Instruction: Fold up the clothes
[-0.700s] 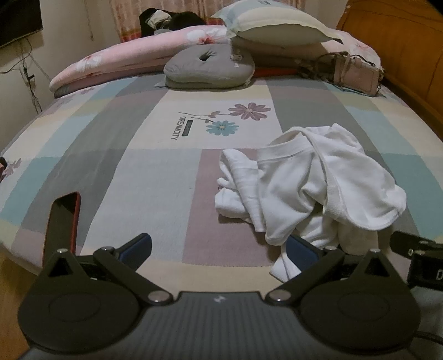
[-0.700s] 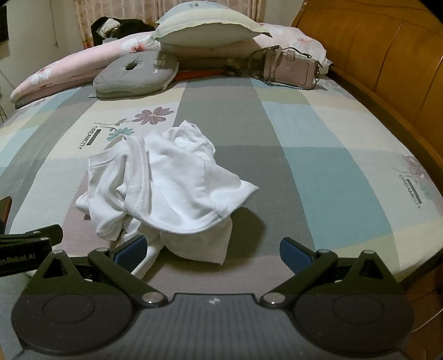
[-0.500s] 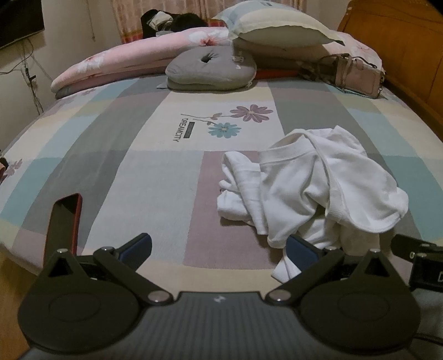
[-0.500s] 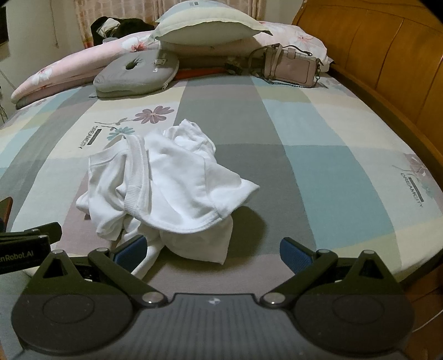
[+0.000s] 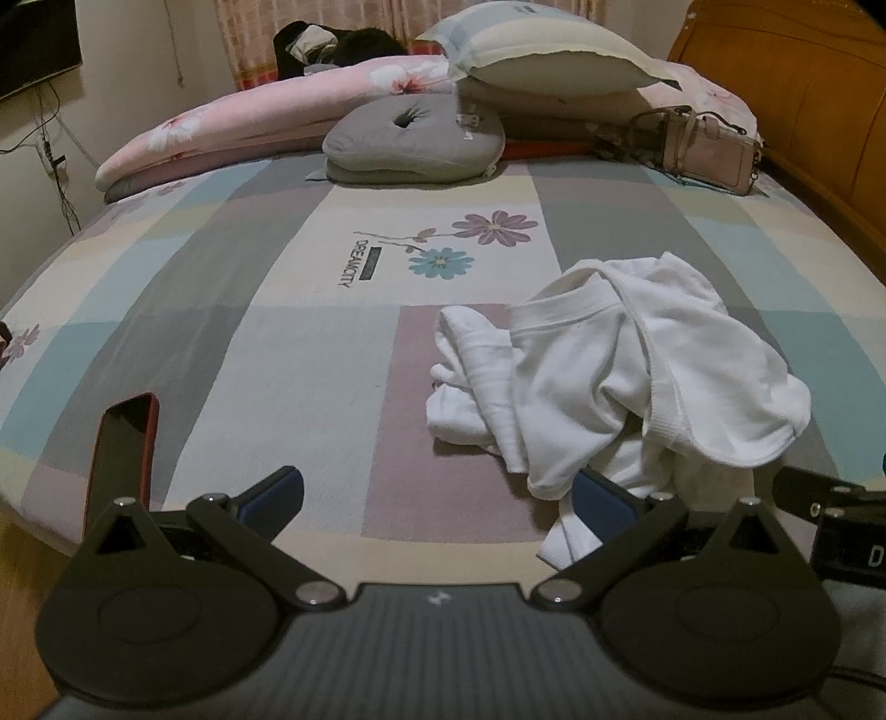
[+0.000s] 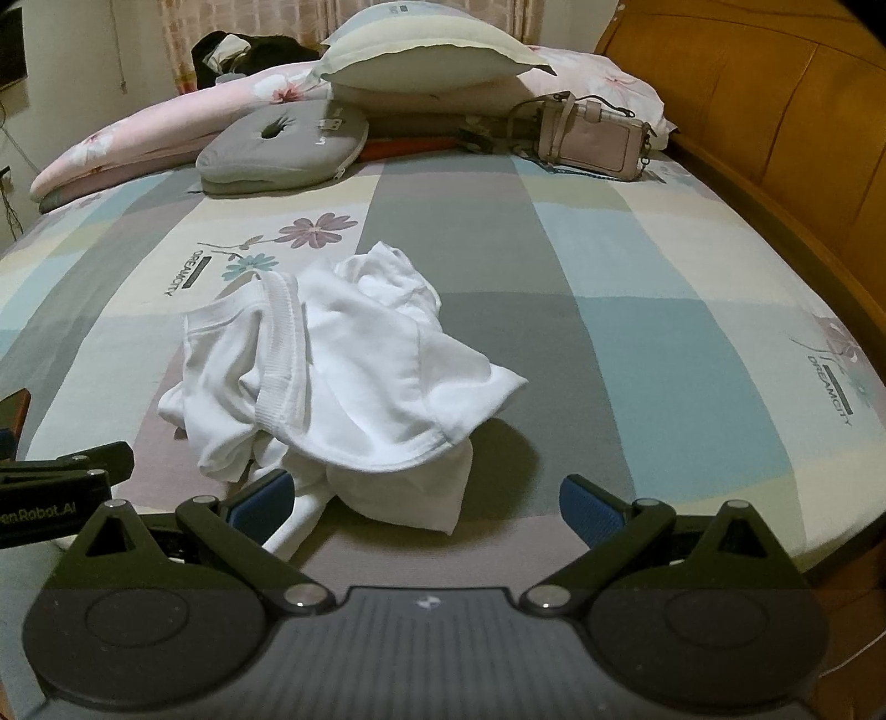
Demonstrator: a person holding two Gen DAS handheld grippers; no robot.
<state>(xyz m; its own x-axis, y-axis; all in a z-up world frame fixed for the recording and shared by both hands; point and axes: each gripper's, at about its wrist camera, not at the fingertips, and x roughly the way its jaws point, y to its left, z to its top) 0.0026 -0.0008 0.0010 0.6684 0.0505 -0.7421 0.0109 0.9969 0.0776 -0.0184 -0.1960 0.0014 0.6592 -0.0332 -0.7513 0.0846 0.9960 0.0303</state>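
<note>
A crumpled white garment (image 5: pixel 614 376) (image 6: pixel 343 376) with a ribbed waistband lies in a heap on the patchwork bedsheet near the bed's front edge. My left gripper (image 5: pixel 437 498) is open, low at the front edge; the heap sits to its right and drapes over its right fingertip. My right gripper (image 6: pixel 426 504) is open too, with the near end of the heap lying between its fingers, closer to the left one. Each gripper shows at the edge of the other's view.
A red-cased phone (image 5: pixel 124 448) lies at the bed's front left. At the far end lie a grey cushion (image 5: pixel 410 138), pillows (image 5: pixel 537 52), a pink quilt (image 5: pixel 249 124) and a pink handbag (image 5: pixel 714 155). A wooden headboard (image 6: pixel 775 105) runs along the right.
Both grippers have drifted slightly; the garment sits a little lower and closer in both views. Nothing was grasped and the jaws stay spread.
</note>
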